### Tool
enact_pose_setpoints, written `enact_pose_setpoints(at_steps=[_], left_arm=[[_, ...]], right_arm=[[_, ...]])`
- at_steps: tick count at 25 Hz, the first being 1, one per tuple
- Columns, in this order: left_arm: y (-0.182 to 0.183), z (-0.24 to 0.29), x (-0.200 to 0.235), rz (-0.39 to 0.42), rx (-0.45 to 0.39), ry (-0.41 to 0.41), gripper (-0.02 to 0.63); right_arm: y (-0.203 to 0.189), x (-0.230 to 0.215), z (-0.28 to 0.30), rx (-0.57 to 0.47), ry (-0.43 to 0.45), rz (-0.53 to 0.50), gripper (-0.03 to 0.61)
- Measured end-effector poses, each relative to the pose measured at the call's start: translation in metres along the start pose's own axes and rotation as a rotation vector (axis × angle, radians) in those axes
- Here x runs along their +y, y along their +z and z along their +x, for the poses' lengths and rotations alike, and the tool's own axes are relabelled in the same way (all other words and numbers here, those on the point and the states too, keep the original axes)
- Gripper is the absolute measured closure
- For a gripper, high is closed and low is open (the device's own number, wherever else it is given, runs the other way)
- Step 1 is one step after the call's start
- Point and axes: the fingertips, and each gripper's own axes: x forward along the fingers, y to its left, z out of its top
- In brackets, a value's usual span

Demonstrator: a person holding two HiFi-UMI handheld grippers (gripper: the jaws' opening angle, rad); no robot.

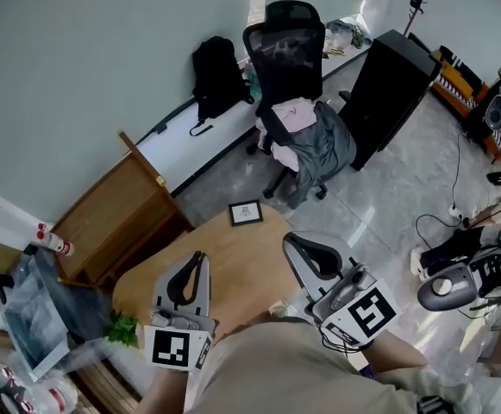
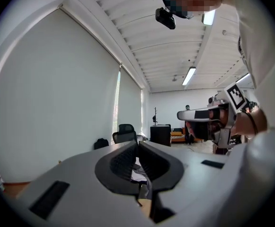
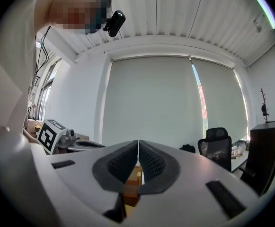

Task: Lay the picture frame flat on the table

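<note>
A small black picture frame [image 1: 246, 213] with a white mat sits near the far edge of the round wooden table [image 1: 233, 261]; it appears to lie flat, face up. Both grippers are held close to my body, well short of the frame. My left gripper [image 1: 201, 256] is over the table's near left part, its jaws together with nothing between them. My right gripper [image 1: 290, 241] is at the table's near right edge, also shut and empty. The left gripper view [image 2: 138, 146] and right gripper view [image 3: 138, 143] both show the pads touching.
Beyond the table stand an office chair [image 1: 295, 50] draped with clothes, a black backpack [image 1: 217, 76] against the wall and a tall black cabinet [image 1: 390, 93]. A wooden cabinet [image 1: 116, 222] stands left. A green plant [image 1: 122, 328] is by the table's left edge. Cables and devices lie on the floor at right.
</note>
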Motion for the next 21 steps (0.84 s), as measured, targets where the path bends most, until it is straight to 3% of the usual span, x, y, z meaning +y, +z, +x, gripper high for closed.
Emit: enact_pose_setpoints(at_steps=[6, 21], left_arm=[[0.005, -0.003, -0.004, 0.028, 0.001, -0.009, 0.594], [0.009, 0.009, -0.007, 0.031, 0.01, -0.037, 0.594]], right_arm=[[-0.014, 0.001, -0.007, 0.051, -0.019, 0.007, 0.578], [-0.012, -0.007, -0.004, 0.057, -0.034, 0.026, 0.578]])
